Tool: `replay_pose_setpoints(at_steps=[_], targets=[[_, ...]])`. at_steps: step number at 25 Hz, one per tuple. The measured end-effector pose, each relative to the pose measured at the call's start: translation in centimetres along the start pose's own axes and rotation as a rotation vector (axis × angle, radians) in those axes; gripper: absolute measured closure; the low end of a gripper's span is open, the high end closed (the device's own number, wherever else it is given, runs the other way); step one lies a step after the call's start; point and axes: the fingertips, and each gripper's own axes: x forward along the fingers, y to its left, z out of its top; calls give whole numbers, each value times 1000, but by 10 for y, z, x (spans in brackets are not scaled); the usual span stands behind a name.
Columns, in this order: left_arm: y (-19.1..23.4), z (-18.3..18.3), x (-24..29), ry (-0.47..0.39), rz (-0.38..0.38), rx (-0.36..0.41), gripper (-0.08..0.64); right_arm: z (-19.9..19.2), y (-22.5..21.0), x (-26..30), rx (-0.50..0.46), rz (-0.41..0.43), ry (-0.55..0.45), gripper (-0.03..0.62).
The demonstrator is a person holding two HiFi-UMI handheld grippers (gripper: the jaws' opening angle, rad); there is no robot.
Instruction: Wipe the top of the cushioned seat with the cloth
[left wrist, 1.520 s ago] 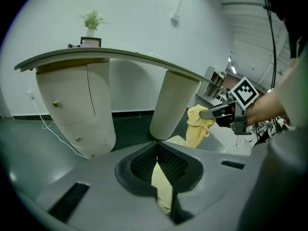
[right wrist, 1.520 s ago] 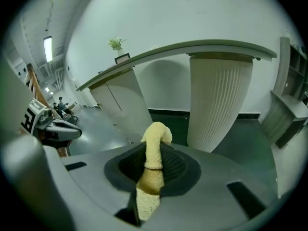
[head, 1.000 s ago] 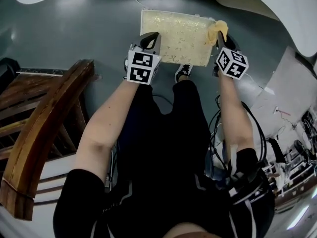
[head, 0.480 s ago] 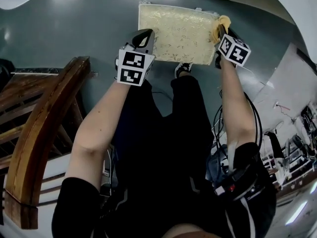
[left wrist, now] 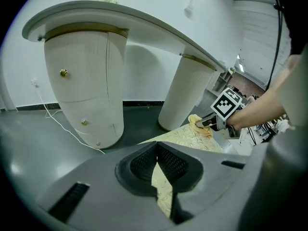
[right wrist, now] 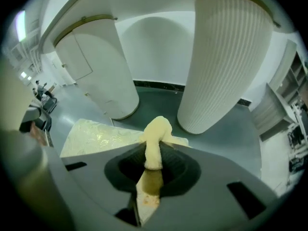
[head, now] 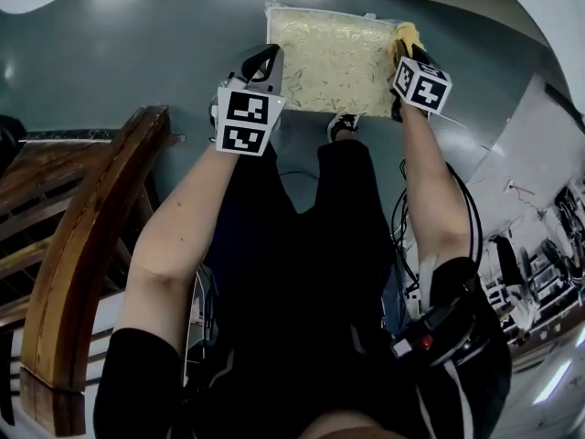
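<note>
The cushioned seat [head: 338, 58] is a pale gold, patterned square on the grey floor, in front of the person's legs. A yellow cloth [head: 407, 37] sits at its right edge near the far corner, and my right gripper [head: 405, 55] is shut on it. In the right gripper view the cloth [right wrist: 156, 138] sticks up between the jaws of the right gripper [right wrist: 153, 160], with the seat [right wrist: 96, 136] to the left. My left gripper [head: 265, 64] hangs at the seat's near left edge. In the left gripper view this gripper [left wrist: 157, 160] is shut on nothing, above the seat [left wrist: 192, 138].
A curved wooden chair frame [head: 82, 263] stands at the left. White ribbed pedestals [left wrist: 82, 81] [right wrist: 226, 57] of a desk rise behind the seat. A white cable [left wrist: 62, 126] lies on the floor. A shoe [head: 341, 128] touches the seat's near edge.
My right gripper has carried the cloth along the seat's right edge toward the far corner. The left gripper has stayed by the near left edge.
</note>
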Motion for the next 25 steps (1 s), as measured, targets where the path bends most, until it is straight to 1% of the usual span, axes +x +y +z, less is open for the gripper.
replay_pose_setpoints(at_steps=[2,3,6,8,11,15,19,22,25], targets=[[2,-2,-6,0,-16,10,555,2,21,1,-37,37,5,528],[5,-6,-10,8,-19,-7,555,2,33,1,-35,57,8,529],[20,-17,-21,37,-4,-104,557,6,69,4,-35,101,12,528],[28,-18,-28,40,-5,-129,557,11,91,5,-46,121,12,529],[40,-19,-41,30,-10,-124,557,16,125,7,-68,155,13,528],[55,-19,-61,-23,23,-112,555,19,163,12,-93,190,19,529],[63,-33,-75,-12,44,-149,557,22,194,18,-105,204,18,528],[64,-34,-78,-20,33,-149,555,29,214,21,-117,215,6,528],[68,-36,-83,-32,37,-146,555,32,241,22,-140,251,6,528]])
